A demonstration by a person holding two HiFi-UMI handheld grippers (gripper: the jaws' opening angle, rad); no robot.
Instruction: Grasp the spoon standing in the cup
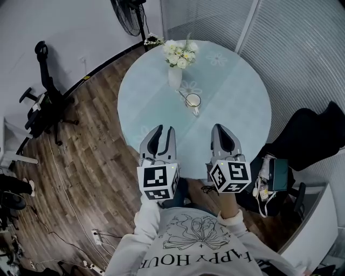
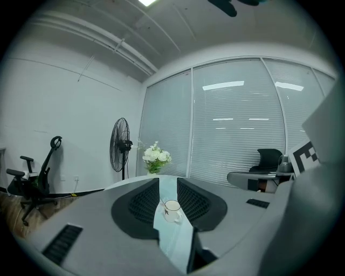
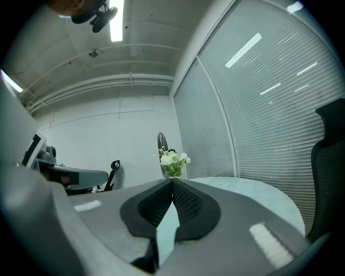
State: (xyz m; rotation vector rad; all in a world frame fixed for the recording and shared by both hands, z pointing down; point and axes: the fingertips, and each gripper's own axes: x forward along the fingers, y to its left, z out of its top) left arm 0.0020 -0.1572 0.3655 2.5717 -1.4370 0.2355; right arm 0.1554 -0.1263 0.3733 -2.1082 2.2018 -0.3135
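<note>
A white cup stands near the middle of the round glass table, with a thin spoon leaning out of it to the left. In the left gripper view the cup shows well ahead, framed in the gap between the jaws, and the spoon rises at its left rim. My left gripper hovers over the table's near edge, open and empty. My right gripper is beside it, its tips meeting, nothing held. Both are well short of the cup.
A white vase of white flowers stands behind the cup. A standing fan is beyond the table. A black wheeled chair is on the wood floor at left. A dark office chair and a bag are at right.
</note>
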